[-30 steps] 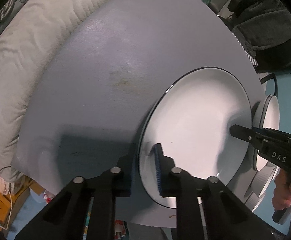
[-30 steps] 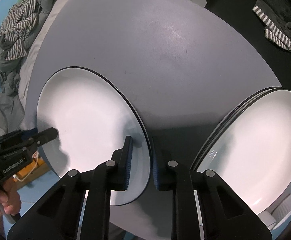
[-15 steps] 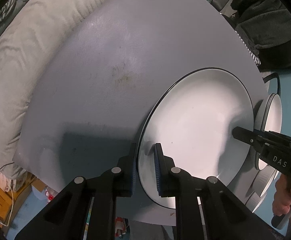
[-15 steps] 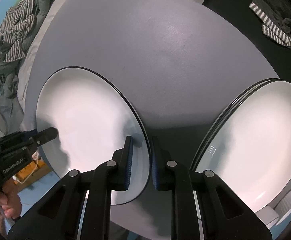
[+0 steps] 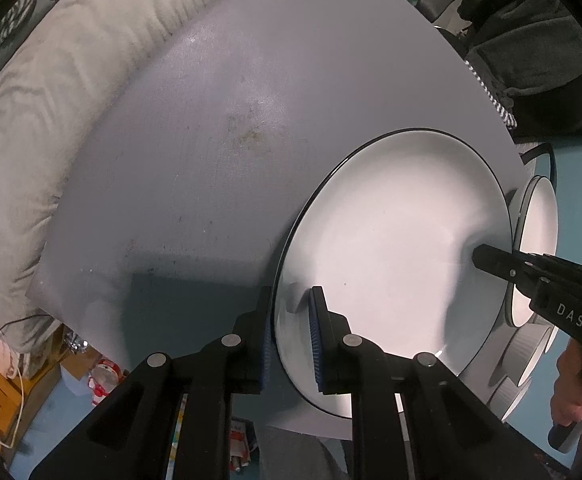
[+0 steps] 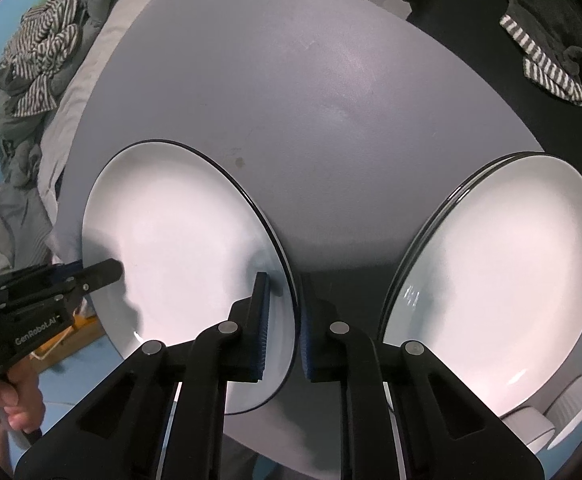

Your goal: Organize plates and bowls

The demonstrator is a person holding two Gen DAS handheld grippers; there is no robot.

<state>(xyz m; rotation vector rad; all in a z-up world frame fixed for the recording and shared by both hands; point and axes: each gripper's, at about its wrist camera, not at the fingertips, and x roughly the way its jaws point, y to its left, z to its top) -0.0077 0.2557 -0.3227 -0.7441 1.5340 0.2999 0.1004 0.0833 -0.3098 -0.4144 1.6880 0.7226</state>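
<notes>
A white plate with a thin black rim (image 5: 395,252) lies on the round grey table (image 5: 211,160). My left gripper (image 5: 289,338) is shut on its left rim, one finger above and one below. My right gripper (image 6: 283,330) is shut on the opposite rim of the same plate (image 6: 179,248). Each gripper shows in the other's view, the right one (image 5: 487,258) and the left one (image 6: 109,274) at the plate's far edges. A stack of matching white plates (image 6: 499,292) sits on the table to the right, also visible past the held plate (image 5: 537,248).
White ribbed bowls (image 6: 559,412) sit at the right table edge beside the stack. A beige quilt (image 5: 51,100) lies beyond the table's left side. Striped and grey clothes (image 6: 43,60) are heaped beyond it. A dark chair with clothes (image 5: 531,48) stands at the far right.
The left gripper closed onto the plate's rim during the last second. The right gripper stayed shut on the other rim. The plate has barely shifted.
</notes>
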